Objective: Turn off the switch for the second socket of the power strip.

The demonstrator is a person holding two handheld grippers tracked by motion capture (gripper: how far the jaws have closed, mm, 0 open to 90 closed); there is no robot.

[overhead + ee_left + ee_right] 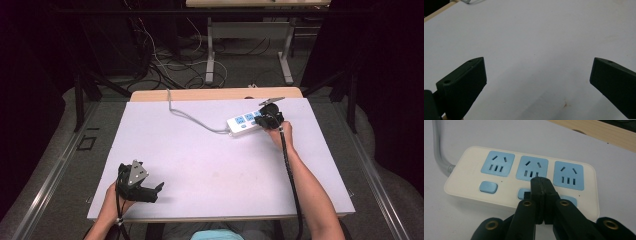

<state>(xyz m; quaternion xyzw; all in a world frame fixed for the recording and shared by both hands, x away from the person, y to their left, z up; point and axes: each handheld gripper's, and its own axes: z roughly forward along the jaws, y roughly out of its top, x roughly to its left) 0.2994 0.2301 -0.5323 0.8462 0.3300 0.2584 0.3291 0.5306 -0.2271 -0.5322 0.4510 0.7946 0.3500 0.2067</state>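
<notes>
black jaws of the right gripper [543,185] pressed together, nothing between them, tip over the middle switch button [523,193] of the white power strip [469,182]; looks like a press on that button; best kept square and straight down, light enough not to skid the strip or slip onto the middle socket [532,168] just behind; left button [488,187] clear, right one [571,200] partly hidden behind the jaws; strip lying at the far right of the white tabletop [210,165], grey cord [192,116] trailing off toward the far edge; left gripper [148,191] resting near the front left corner, jaws wide apart and empty, well out of the way.
</notes>
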